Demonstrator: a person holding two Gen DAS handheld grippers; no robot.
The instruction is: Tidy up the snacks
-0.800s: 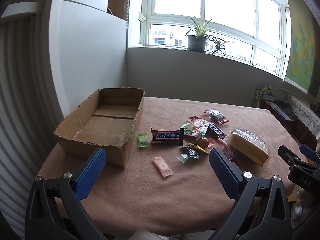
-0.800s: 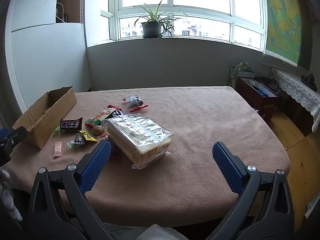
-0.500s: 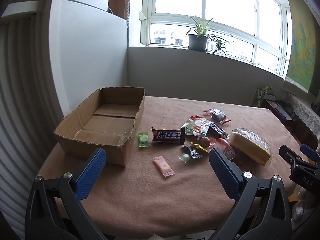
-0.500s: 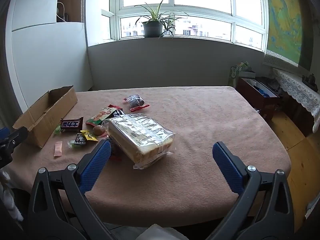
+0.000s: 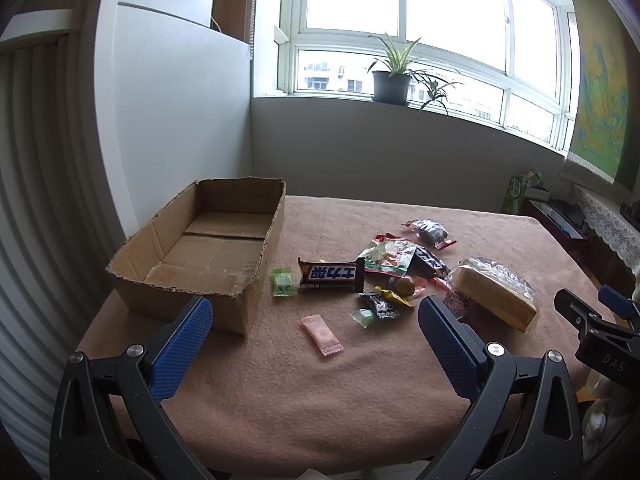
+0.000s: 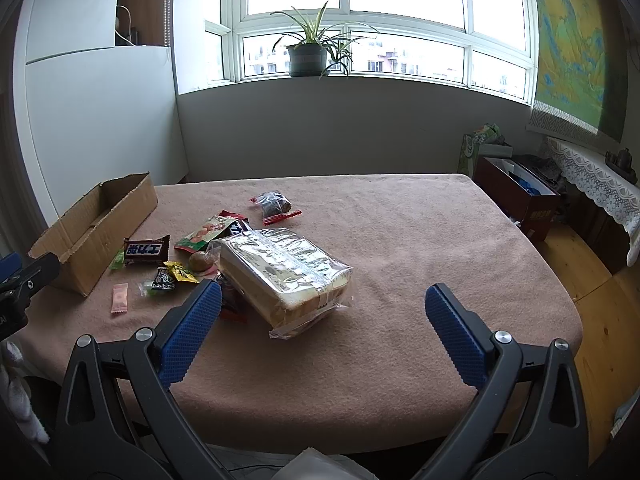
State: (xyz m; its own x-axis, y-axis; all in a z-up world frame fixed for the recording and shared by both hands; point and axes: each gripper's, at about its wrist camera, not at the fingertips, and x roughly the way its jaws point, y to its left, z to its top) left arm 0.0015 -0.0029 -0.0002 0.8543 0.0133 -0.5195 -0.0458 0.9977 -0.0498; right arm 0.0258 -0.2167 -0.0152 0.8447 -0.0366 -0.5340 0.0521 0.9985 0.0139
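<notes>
- Left wrist view: the left tongs (image 5: 310,334) hang over the near edge of the bench (image 5: 360,392), jaws spread wide, nothing between them.
- An open cardboard box (image 5: 208,248) sits on the bench's left side, with no snack inside.
- Just right of the box lies a green candy (image 5: 283,282), touching or nearly touching a dark chocolate bar (image 5: 332,275).
- A pink sachet (image 5: 322,336) lies alone, nearer the tongs, apart from the rest.
- Right of the bar, several snacks crowd together: a green-and-white packet (image 5: 387,256), a round brown sweet (image 5: 403,286), a yellow wrapper (image 5: 394,296), a black wrapper (image 5: 380,305) and a small pale green candy (image 5: 365,317).
- Farther back lies a dark snack in clear wrap with red ends (image 5: 430,232).
- A bagged bread loaf (image 5: 496,294) rests at the right of the pile.
- The right tongs (image 5: 600,312) show at the right edge, off the bench's corner.
- Right wrist view: the right tongs (image 6: 320,316) are released too, jaws wide apart, gripping nothing; the loaf (image 6: 286,268) lies just beyond the left finger (image 6: 192,332).
- The box (image 6: 96,226) stands at the far left; the bench's right half is bare cloth.
- A potted plant (image 6: 308,54) stands on the windowsill.
</notes>
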